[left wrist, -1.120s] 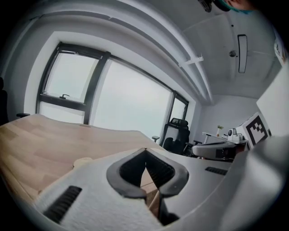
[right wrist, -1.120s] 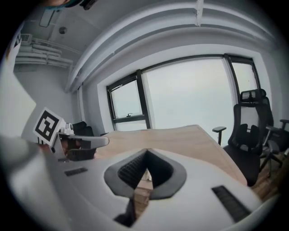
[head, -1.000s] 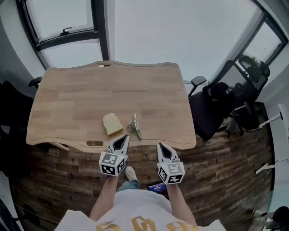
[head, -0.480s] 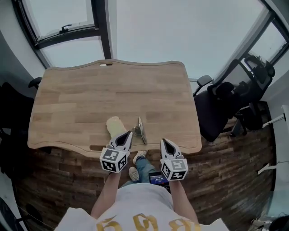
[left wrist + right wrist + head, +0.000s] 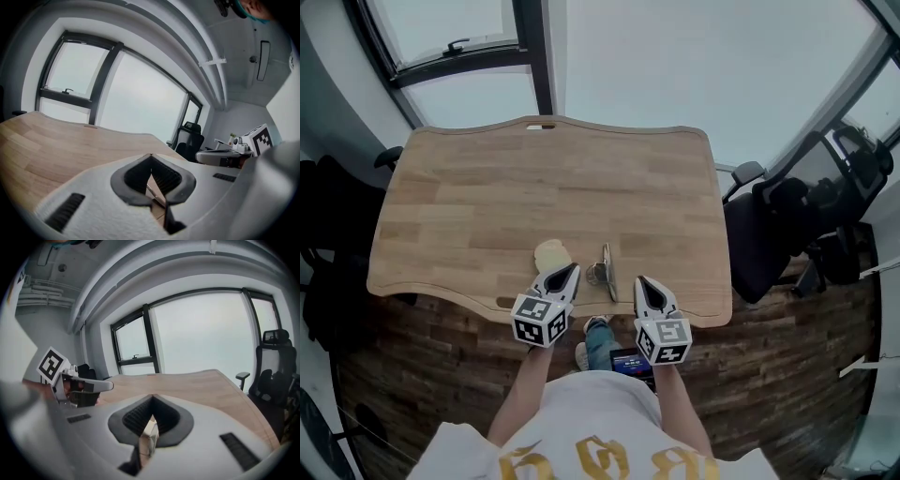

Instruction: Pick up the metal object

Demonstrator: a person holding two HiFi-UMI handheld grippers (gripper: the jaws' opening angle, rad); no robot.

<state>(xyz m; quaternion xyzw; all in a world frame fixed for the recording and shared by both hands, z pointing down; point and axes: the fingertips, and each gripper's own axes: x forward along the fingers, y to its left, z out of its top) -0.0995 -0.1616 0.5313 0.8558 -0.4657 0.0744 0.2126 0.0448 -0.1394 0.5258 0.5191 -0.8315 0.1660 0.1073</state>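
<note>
The metal object point(image 5: 605, 272), a slim shiny piece with a round part on its left, lies near the front edge of the wooden table point(image 5: 487, 197). A slice of bread point(image 5: 550, 254) lies just left of it. My left gripper point(image 5: 572, 269) is shut and empty, its tip over the table edge between bread and metal. My right gripper point(image 5: 639, 280) is shut and empty too, its tip just right of the metal object. In the right gripper view the metal piece point(image 5: 149, 438) shows through the gap below the closed tips point(image 5: 152, 397). The left gripper view shows its jaws point(image 5: 151, 155) meeting.
Black office chairs point(image 5: 797, 225) stand right of the table, another chair point(image 5: 328, 272) at its left. Large windows point(image 5: 487, 56) lie beyond the far edge. The person stands on wooden floor point(image 5: 441, 375), a shoe point(image 5: 596, 324) under the table edge.
Both grippers have moved forward from in front of the table to its front edge, either side of the metal object. Bread and metal object have not moved on the table.
</note>
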